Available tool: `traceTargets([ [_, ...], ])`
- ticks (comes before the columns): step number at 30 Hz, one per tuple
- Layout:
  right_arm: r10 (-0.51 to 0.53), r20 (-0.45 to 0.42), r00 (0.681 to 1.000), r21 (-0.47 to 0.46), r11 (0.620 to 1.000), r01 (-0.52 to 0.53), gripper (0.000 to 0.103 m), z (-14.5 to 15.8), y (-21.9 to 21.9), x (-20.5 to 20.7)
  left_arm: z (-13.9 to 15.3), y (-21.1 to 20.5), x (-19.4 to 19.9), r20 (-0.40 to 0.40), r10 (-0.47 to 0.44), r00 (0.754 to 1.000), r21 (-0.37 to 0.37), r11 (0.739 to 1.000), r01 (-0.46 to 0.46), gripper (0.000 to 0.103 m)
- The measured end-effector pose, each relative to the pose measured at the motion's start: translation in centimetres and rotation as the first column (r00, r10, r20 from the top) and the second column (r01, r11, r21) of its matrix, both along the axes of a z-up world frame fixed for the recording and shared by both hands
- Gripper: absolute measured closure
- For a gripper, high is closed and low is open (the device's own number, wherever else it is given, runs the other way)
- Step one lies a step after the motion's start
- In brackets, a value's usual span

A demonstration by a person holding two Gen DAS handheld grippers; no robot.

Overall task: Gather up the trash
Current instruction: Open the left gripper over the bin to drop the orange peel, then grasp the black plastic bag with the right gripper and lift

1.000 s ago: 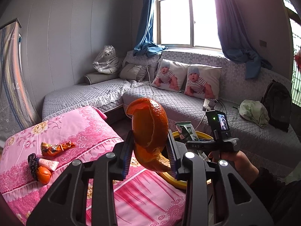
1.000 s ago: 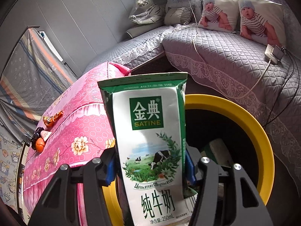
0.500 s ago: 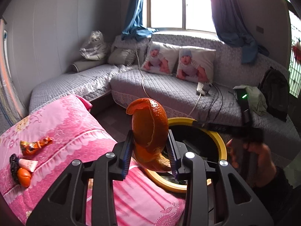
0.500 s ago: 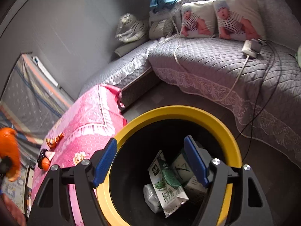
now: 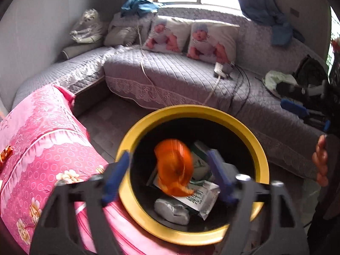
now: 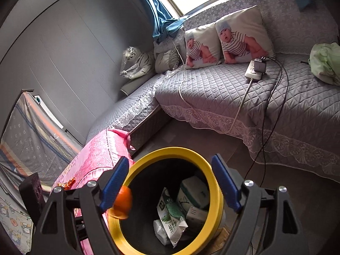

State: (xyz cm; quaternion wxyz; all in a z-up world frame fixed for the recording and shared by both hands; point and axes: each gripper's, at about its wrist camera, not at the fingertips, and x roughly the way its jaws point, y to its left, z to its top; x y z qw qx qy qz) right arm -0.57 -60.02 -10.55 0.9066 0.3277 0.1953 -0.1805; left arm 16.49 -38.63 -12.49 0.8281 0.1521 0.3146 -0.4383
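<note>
**Peel dropping into the bin**

The left gripper (image 5: 170,165) stands with its jaws spread wide over the bin (image 5: 136,140), holding nothing. Between them the orange peel (image 5: 173,167) shows blurred, clear of both pads, so it looks to be in free fall toward the bin's mouth. The right gripper (image 6: 170,182) is also spread and empty, hovering above the same bin (image 6: 214,182); from its view the peel (image 6: 123,201) sits near the yellow rim on the left side. Inside the bin lie a milk carton (image 6: 170,214) and other packets.

The step in hand is the release of 1 piece of trash. The candy wrapper (image 6: 68,183) is left on the pink cloth (image 5: 42,131) beside the bin. Next, 1 gripper likely needs to swing back over the cloth, line up on that wrapper and pinch it low and flat.
</note>
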Motion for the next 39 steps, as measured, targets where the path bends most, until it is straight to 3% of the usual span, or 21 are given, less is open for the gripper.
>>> traceTargets([
  [7, 0.053, -0.008, 0.999, 0.020, 0.998, -0.053, 0.026, -0.5, 1.2, 1.6, 2.3, 4.6, 2.0, 0.051, 0.153, 0.987, -0.066, 0.987, -0.149, 0.011],
  [14, 0.191, -0.017, 0.981, -0.005, 0.982, -0.191, 0.026, 0.2, 5.3, 5.2, 5.5, 12.9, 5.1, 0.079, 0.324, 0.943, -0.153, 0.939, -0.310, 0.010],
  [18, 0.305, -0.034, 0.952, -0.046, 0.951, -0.307, 0.026, 1.2, 8.9, 8.0, 6.4, 19.9, 6.8, 0.085, 0.444, 0.892, -0.194, 0.885, -0.423, 0.010],
  [20, 0.377, -0.058, 0.924, -0.083, 0.921, -0.381, 0.026, 1.9, 11.5, 9.8, 6.8, 23.6, 7.2, 0.089, 0.512, 0.854, -0.211, 0.848, -0.486, 0.010],
  [21, 0.408, -0.071, 0.910, -0.102, 0.905, -0.414, 0.026, 2.1, 12.8, 10.6, 7.0, 26.5, 7.3, 0.091, 0.559, 0.824, -0.229, 0.817, -0.529, 0.010],
  [23, 0.502, -0.097, 0.859, -0.130, 0.849, -0.511, 0.026, 2.8, 16.3, 13.1, 7.2, 30.5, 7.0, 0.088, 0.622, 0.778, -0.260, 0.768, -0.585, 0.010],
  [25, 0.590, -0.118, 0.799, -0.145, 0.786, -0.602, 0.026, 3.4, 20.1, 15.6, 7.2, 35.4, 6.1, 0.088, 0.708, 0.701, -0.293, 0.691, -0.661, 0.009],
  [26, 0.641, -0.135, 0.756, -0.151, 0.740, -0.655, 0.026, 3.8, 22.3, 17.0, 7.3, 37.3, 5.8, 0.085, 0.734, 0.674, -0.304, 0.663, -0.684, 0.009],
  [27, 0.685, -0.150, 0.713, -0.161, 0.695, -0.701, 0.026, 4.1, 24.7, 18.5, 7.2, 39.8, 5.0, 0.075, 0.773, 0.630, -0.319, 0.618, -0.719, 0.009],
  [32, 0.802, -0.258, 0.539, -0.261, 0.479, -0.838, 0.026, 5.4, 37.2, 25.0, 6.4, 47.2, 2.0, 0.011, 0.874, 0.486, -0.359, 0.457, -0.814, 0.009],
  [34, 0.831, -0.312, 0.461, -0.275, 0.385, -0.881, 0.026, 5.4, 42.3, 27.8, 6.1, 49.4, 1.1, -0.024, 0.892, 0.451, -0.377, 0.410, -0.831, 0.009],
  [36, 0.827, -0.379, 0.415, -0.285, 0.323, -0.903, 0.027, 4.8, 46.8, 30.3, 5.9, 50.7, 0.3, -0.032, 0.909, 0.416, -0.380, 0.374, -0.846, 0.009],
  [39, 0.794, -0.470, 0.385, -0.294, 0.270, -0.917, 0.027, 3.7, 52.2, 33.7, 5.8, 51.6, -0.2, -0.051, 0.905, 0.423, -0.387, 0.372, -0.844, 0.009],
])
